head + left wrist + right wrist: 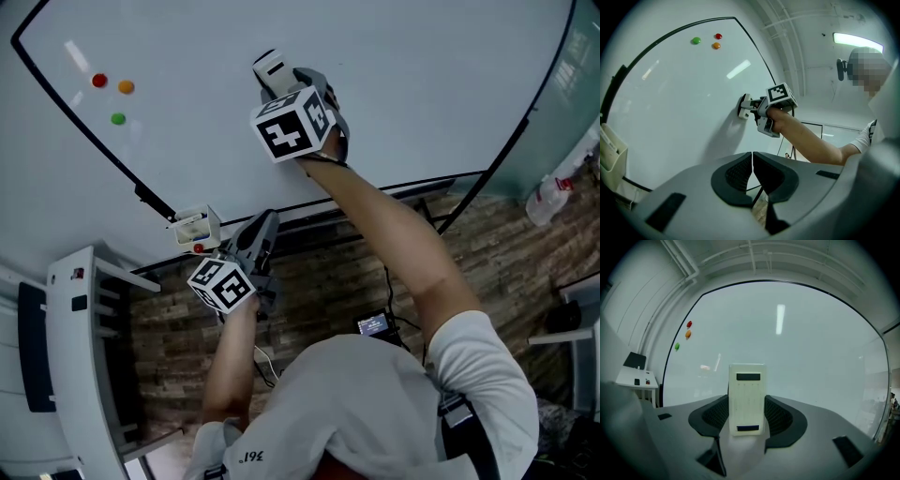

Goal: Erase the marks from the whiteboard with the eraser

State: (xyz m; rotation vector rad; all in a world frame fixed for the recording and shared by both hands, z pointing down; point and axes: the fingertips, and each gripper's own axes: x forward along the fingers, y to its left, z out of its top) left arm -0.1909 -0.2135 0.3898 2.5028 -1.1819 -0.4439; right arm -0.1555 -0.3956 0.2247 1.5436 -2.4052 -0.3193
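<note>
Plainly, the right gripper (747, 417) had its jaws closed on the narrow sides of the cream eraser (747, 399), whose long axis stood upright between them. In the left gripper view the eraser's far face lay flat against the whiteboard (422, 84), near the middle of the board. No pen marks showed on the white surface in any view, so the wiping looked finished or close to it. The only colour was three magnets, red (99, 81), orange (126, 87) and green (117, 118), well apart from the eraser and towards the board's upper left corner. Any stroke in that direction would have to stop short of them. The left gripper (753, 161) hung low with its jaws together on nothing, just beside the small tray (195, 227) on the board's bottom edge. That made the right hand by far the nearer to any work left.
</note>
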